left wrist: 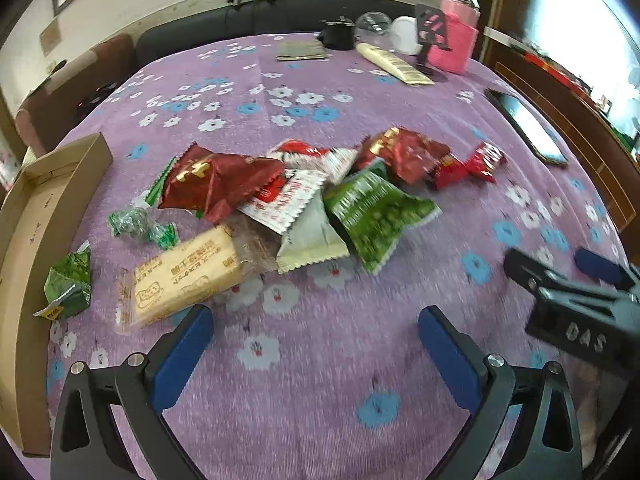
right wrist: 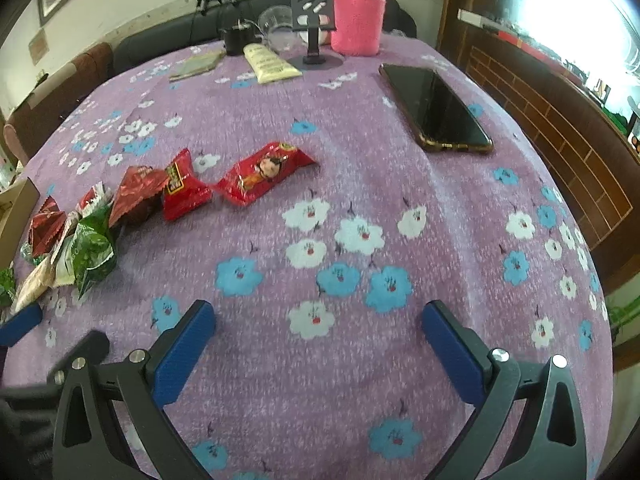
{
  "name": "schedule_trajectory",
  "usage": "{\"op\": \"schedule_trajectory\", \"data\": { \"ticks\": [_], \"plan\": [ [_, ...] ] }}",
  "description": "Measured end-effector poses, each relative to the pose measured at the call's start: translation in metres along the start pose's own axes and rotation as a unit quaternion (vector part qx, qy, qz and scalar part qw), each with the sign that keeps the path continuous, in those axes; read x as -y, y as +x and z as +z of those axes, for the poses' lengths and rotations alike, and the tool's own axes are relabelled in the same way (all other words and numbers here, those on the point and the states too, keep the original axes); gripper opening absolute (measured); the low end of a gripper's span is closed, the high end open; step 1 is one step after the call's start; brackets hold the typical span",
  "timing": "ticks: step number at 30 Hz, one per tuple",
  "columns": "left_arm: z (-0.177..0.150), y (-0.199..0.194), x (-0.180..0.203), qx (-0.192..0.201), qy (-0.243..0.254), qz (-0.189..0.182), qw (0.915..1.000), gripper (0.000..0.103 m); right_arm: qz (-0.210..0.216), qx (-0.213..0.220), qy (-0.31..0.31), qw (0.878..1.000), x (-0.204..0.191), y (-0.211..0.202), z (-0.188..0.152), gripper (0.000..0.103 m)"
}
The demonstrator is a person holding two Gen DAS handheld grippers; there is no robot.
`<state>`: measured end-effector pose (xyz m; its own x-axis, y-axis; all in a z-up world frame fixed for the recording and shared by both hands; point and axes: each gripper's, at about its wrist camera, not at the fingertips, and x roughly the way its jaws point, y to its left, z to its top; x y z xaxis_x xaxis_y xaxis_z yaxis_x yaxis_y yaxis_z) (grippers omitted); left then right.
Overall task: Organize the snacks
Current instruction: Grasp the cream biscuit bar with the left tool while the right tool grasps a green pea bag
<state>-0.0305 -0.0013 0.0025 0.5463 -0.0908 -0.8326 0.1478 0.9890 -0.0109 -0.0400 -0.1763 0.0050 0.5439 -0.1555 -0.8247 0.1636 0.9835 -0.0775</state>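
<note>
While both tools are hovering over the purple flowered tablecloth [left wrist: 320, 360], the left gripper [left wrist: 316, 322] is holding its blue fingers [left wrist: 182, 360] wide apart with nothing between them, and the right gripper [right wrist: 318, 318] is doing the same above bare cloth. Seen from the left wrist, the snack pile [left wrist: 288, 196] is lying at twelve o'clock from the left gripper: red, white and green packets are overlapping one another, with a tan biscuit pack [left wrist: 184, 276] sitting at the pile's seven o'clock, just beyond the left fingertip. A small green packet [left wrist: 68, 284] is resting at nine o'clock, beside the wall of an open cardboard box [left wrist: 28, 220]. Seen from the right wrist, two red snack packets [right wrist: 240, 180] are lying at eleven o'clock, apart from the pile's main heap farther toward nine o'clock. A dark phone [right wrist: 436, 110] is lying flat at one o'clock, and a pink-sleeved bottle [right wrist: 358, 16] is standing upright at the table's far edge.
</note>
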Motion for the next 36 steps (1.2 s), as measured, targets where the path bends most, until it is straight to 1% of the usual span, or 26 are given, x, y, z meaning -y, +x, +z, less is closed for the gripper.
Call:
{"op": "schedule_trajectory", "data": {
  "ticks": [3, 6, 8, 9, 10, 11, 13, 15, 17, 18, 19, 20, 21, 22, 24, 25, 27, 29, 31, 32, 34, 36],
  "plan": [
    [-0.003, -0.003, 0.001, -0.005, 0.013, -0.011, 0.9998, 0.102, 0.004, 0.001, -0.006, 1.0, -0.001, -0.003, -0.004, 0.103],
    [-0.007, -0.008, 0.0, -0.006, 0.016, -0.034, 0.9993, 0.102, 0.004, 0.004, -0.008, 1.0, -0.002, -0.002, -0.005, 0.103],
    [-0.009, -0.018, -0.004, -0.003, 0.006, -0.074, 0.9973, 0.092, 0.003, 0.006, -0.006, 1.0, -0.002, -0.003, -0.006, 0.103],
    [-0.01, -0.024, -0.007, 0.0, 0.0, -0.093, 0.9957, 0.085, 0.002, 0.007, -0.005, 1.0, -0.002, -0.003, -0.006, 0.103],
    [-0.011, -0.032, -0.009, 0.01, -0.003, -0.103, 0.9946, 0.083, 0.0, 0.009, -0.004, 1.0, -0.002, -0.005, -0.007, 0.102],
    [-0.012, -0.042, -0.013, 0.027, -0.003, -0.108, 0.9937, 0.083, -0.005, 0.014, -0.002, 1.0, -0.001, -0.008, -0.008, 0.099],
    [-0.013, -0.072, -0.023, 0.083, 0.001, -0.108, 0.9907, 0.083, -0.012, 0.035, -0.001, 0.999, -0.001, -0.019, -0.011, 0.098],
    [-0.012, -0.104, -0.036, 0.141, 0.001, -0.089, 0.9859, 0.083, -0.015, 0.063, -0.004, 0.998, -0.001, -0.035, -0.014, 0.098],
    [-0.013, -0.135, -0.049, 0.199, -0.004, -0.071, 0.9774, 0.083, -0.004, 0.098, -0.005, 0.995, -0.003, -0.055, -0.014, 0.098],
    [-0.014, -0.153, -0.056, 0.233, -0.008, -0.061, 0.9705, 0.085, 0.003, 0.116, -0.005, 0.993, -0.003, -0.065, -0.014, 0.098],
    [-0.014, -0.164, -0.063, 0.256, -0.012, -0.051, 0.9651, 0.096, 0.008, 0.136, -0.006, 0.991, -0.004, -0.074, -0.014, 0.098],
    [-0.014, -0.176, -0.07, 0.282, -0.019, -0.045, 0.9583, 0.103, 0.019, 0.163, -0.009, 0.986, -0.006, -0.084, -0.015, 0.098],
    [-0.013, -0.181, -0.08, 0.294, -0.023, -0.047, 0.9543, 0.103, 0.033, 0.176, -0.011, 0.984, -0.008, -0.088, -0.015, 0.098],
    [-0.01, -0.18, -0.086, 0.29, -0.025, -0.051, 0.9552, 0.103, 0.055, 0.178, -0.018, 0.982, -0.011, -0.089, -0.014, 0.098],
    [-0.002, -0.166, -0.099, 0.246, -0.038, -0.059, 0.9667, 0.103, 0.068, 0.153, -0.027, 0.986, -0.021, -0.083, -0.007, 0.098],
    [0.003, -0.154, -0.104, 0.223, -0.049, -0.05, 0.9724, 0.102, 0.086, 0.13, -0.03, 0.987, -0.026, -0.076, -0.003, 0.098],
    [0.0, -0.134, -0.117, 0.188, -0.072, -0.038, 0.9788, 0.102, 0.131, 0.1, -0.024, 0.986, -0.033, -0.066, 0.0, 0.093],
    [-0.007, -0.122, -0.122, 0.163, -0.086, -0.056, 0.9813, 0.102, 0.173, 0.069, -0.011, 0.982, -0.04, -0.057, 0.003, 0.084],
    [-0.015, -0.111, -0.123, 0.149, -0.089, -0.061, 0.9829, 0.102, 0.191, 0.057, -0.006, 0.98, -0.047, -0.05, 0.008, 0.08],
    [-0.016, -0.105, -0.122, 0.143, -0.085, -0.058, 0.9843, 0.102, 0.192, 0.059, -0.007, 0.98, -0.052, -0.054, 0.004, 0.08],
    [-0.02, -0.097, -0.119, 0.134, -0.073, -0.056, 0.9866, 0.102, 0.192, 0.06, -0.012, 0.979, -0.061, -0.05, 0.007, 0.079],
    [-0.02, -0.087, -0.116, 0.121, -0.063, -0.063, 0.9886, 0.102, 0.196, 0.054, -0.013, 0.979, -0.069, -0.042, 0.012, 0.079]
  ]
}}
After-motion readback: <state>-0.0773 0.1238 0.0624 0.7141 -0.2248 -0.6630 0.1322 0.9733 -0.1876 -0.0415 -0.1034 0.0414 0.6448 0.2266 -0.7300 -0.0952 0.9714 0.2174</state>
